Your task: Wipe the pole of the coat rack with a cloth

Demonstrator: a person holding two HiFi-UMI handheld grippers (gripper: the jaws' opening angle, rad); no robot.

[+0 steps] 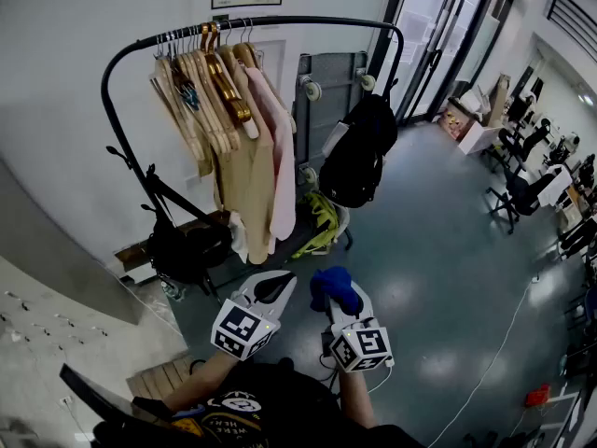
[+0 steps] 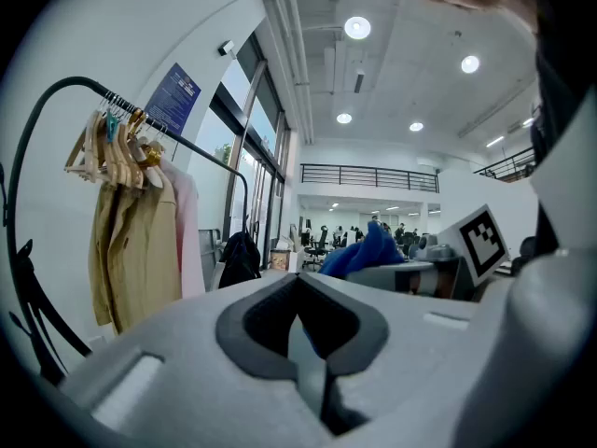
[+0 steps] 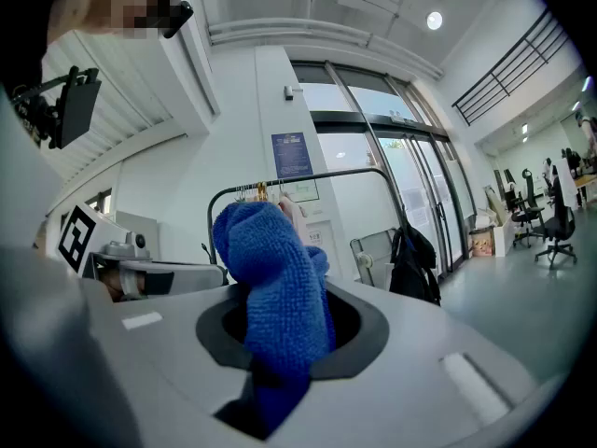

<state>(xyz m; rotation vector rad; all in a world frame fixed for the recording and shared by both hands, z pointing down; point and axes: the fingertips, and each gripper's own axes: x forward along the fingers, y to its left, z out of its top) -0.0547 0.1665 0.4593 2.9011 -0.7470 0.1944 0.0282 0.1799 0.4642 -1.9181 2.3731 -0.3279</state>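
In the head view, the coat rack (image 1: 119,147) stands against the white wall. Its black pole (image 1: 280,21) arches over wooden hangers (image 1: 210,63) bunched at the left end of the top bar, with a beige coat (image 1: 247,166) and a pink garment (image 1: 280,157) below them. A black backpack (image 1: 359,152) hangs at the bar's right end. My two tools sit low over the grey floor (image 1: 429,250), well short of the rack. The left gripper (image 1: 272,286) is beside the right gripper (image 1: 336,301), which has the blue cloth (image 1: 334,287) bundled at its tip.

In the left gripper view, my left gripper (image 2: 298,287) has its jaws pressed together at the tips with nothing between them. The pole (image 2: 56,87) curves up at the left, and the backpack (image 2: 241,255) hangs farther along. The cloth (image 2: 368,250) shows beyond the jaws to the right.

In the right gripper view, my right gripper (image 3: 284,315) pinches the cloth (image 3: 275,269), which stands up in a thick fold out of the jaws. Behind it, apart from it, the pole (image 3: 308,177) spans the wall, and the backpack (image 3: 410,259) hangs at its right end.
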